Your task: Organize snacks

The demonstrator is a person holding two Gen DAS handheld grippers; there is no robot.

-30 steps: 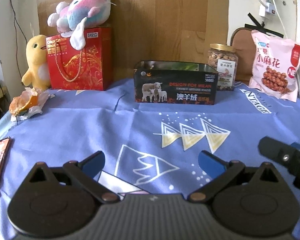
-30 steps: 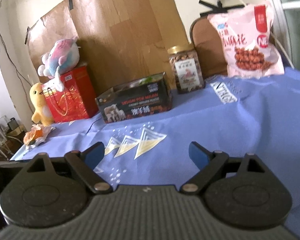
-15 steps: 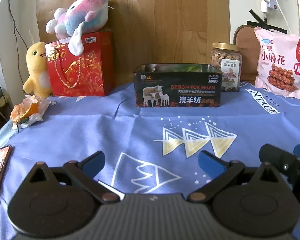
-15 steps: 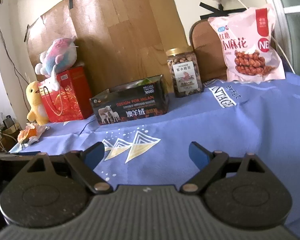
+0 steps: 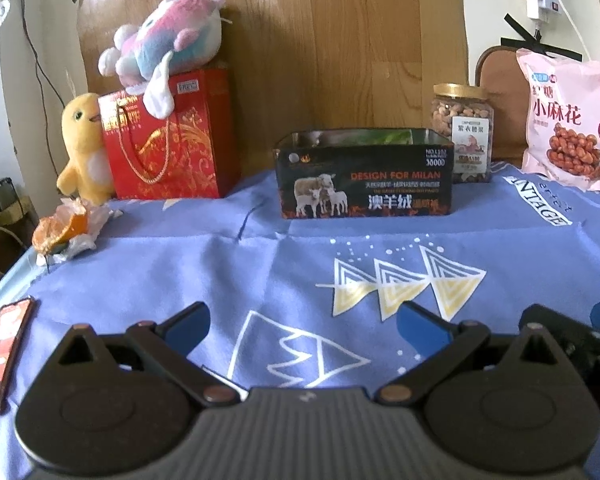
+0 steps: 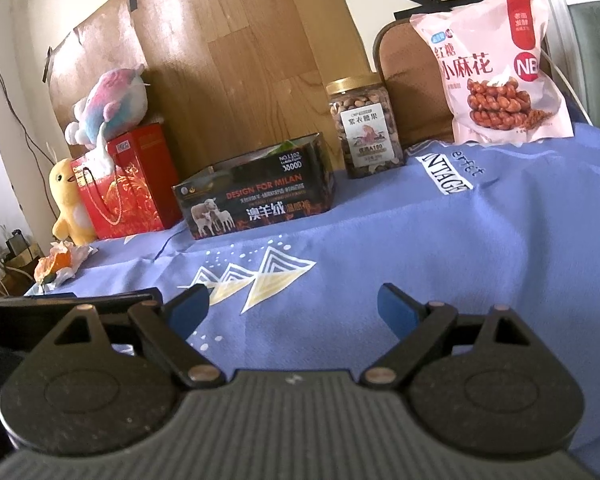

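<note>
A black open-top box (image 5: pixel 366 176) (image 6: pixel 255 198) with sheep printed on it stands at the back middle of the blue cloth. To its right is a clear nut jar (image 5: pixel 462 132) (image 6: pixel 364 126) with a gold lid. Further right a pink snack bag (image 5: pixel 568 128) (image 6: pixel 496 68) leans upright. My left gripper (image 5: pixel 302 324) hovers open and empty over the near cloth. My right gripper (image 6: pixel 293 306) is open and empty too, well short of the jar and bag. Part of the right gripper (image 5: pixel 572 336) shows at the left wrist view's right edge.
A red gift bag (image 5: pixel 167 140) carries a pastel plush toy (image 5: pixel 167 48), with a yellow duck plush (image 5: pixel 81 148) beside it. Orange peel on crumpled paper (image 5: pixel 65 230) and a phone (image 5: pixel 3 348) lie at the left table edge. A wooden board (image 5: pixel 340 40) backs the table.
Both grippers have moved forward and slightly lower, so the box, jar and bag look larger. The right wrist view has levelled out. Both stay open.
</note>
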